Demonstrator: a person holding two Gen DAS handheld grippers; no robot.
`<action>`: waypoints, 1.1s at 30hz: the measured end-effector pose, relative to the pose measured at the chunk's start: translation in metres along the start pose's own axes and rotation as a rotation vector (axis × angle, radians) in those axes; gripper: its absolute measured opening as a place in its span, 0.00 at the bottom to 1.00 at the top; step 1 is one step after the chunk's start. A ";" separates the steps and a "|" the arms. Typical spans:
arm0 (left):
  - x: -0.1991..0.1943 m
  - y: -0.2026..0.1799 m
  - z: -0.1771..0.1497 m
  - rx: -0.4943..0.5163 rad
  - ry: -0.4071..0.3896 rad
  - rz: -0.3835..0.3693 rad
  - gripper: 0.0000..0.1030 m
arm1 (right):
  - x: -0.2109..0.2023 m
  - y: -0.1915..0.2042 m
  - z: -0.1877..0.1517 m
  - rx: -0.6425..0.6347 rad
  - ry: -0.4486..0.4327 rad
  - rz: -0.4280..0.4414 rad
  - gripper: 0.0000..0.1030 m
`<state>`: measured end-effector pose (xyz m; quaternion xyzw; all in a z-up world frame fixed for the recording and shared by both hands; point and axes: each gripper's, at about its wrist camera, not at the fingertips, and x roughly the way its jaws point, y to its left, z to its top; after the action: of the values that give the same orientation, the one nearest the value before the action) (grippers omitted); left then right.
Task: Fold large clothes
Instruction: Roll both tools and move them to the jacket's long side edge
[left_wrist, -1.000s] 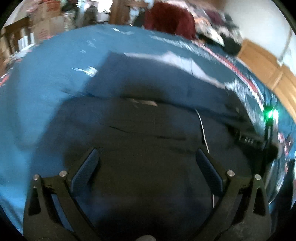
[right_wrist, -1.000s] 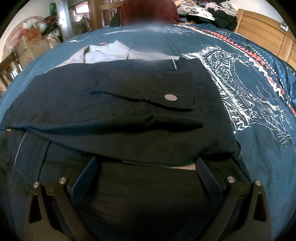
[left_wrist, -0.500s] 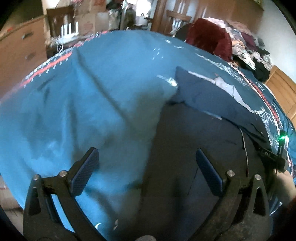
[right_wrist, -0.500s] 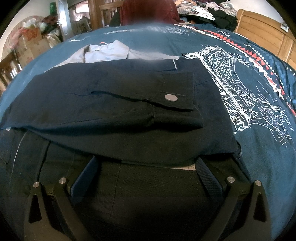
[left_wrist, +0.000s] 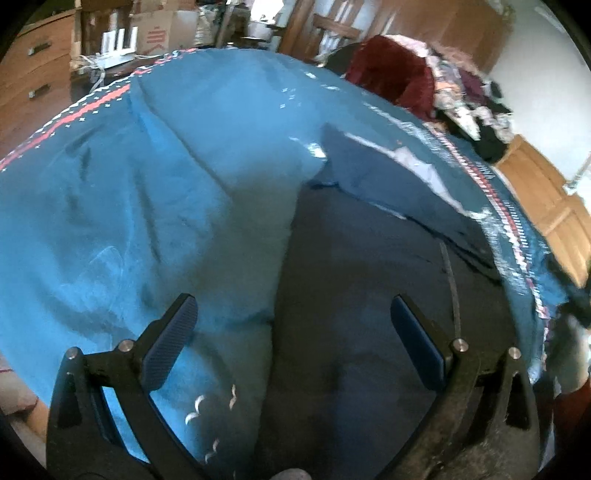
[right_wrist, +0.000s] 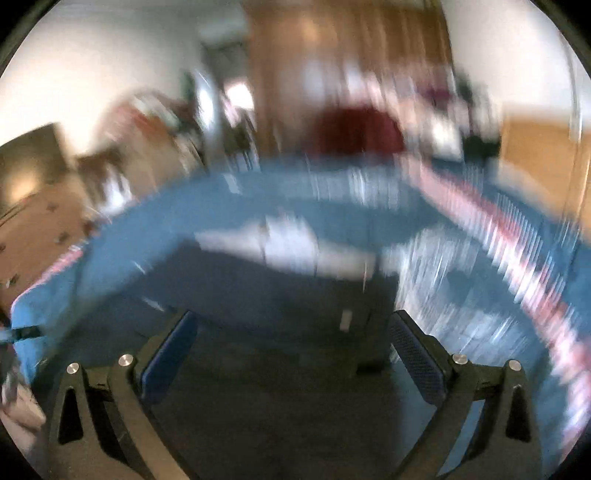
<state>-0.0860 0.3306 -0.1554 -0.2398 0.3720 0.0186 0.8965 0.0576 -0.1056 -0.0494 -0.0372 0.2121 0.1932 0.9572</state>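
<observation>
Teal printed bedspread carries the dark folded garment flat for folding; both my jaws gape wide, holding nothing.

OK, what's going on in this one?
A person is folding a dark navy garment laid on a teal patterned bedspread, holding a claw in each hand. The left claw is open over the garment's left edge, gripping nothing. The right claw is open too, above the cloth; its view is badly motion-blurred. A pale blue shirt lies beyond.
</observation>
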 end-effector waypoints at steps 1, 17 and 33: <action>-0.005 0.001 -0.004 0.008 0.004 -0.028 0.99 | -0.036 0.005 0.001 -0.048 -0.073 -0.014 1.00; 0.007 0.022 -0.037 -0.039 0.164 -0.136 0.98 | -0.011 -0.077 -0.230 0.653 0.800 0.365 0.71; 0.006 0.032 -0.038 -0.050 0.192 -0.179 0.98 | 0.034 -0.074 -0.300 0.682 1.015 0.345 0.78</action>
<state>-0.1129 0.3410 -0.1956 -0.2949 0.4327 -0.0754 0.8486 -0.0026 -0.2078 -0.3367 0.2176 0.6919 0.2247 0.6507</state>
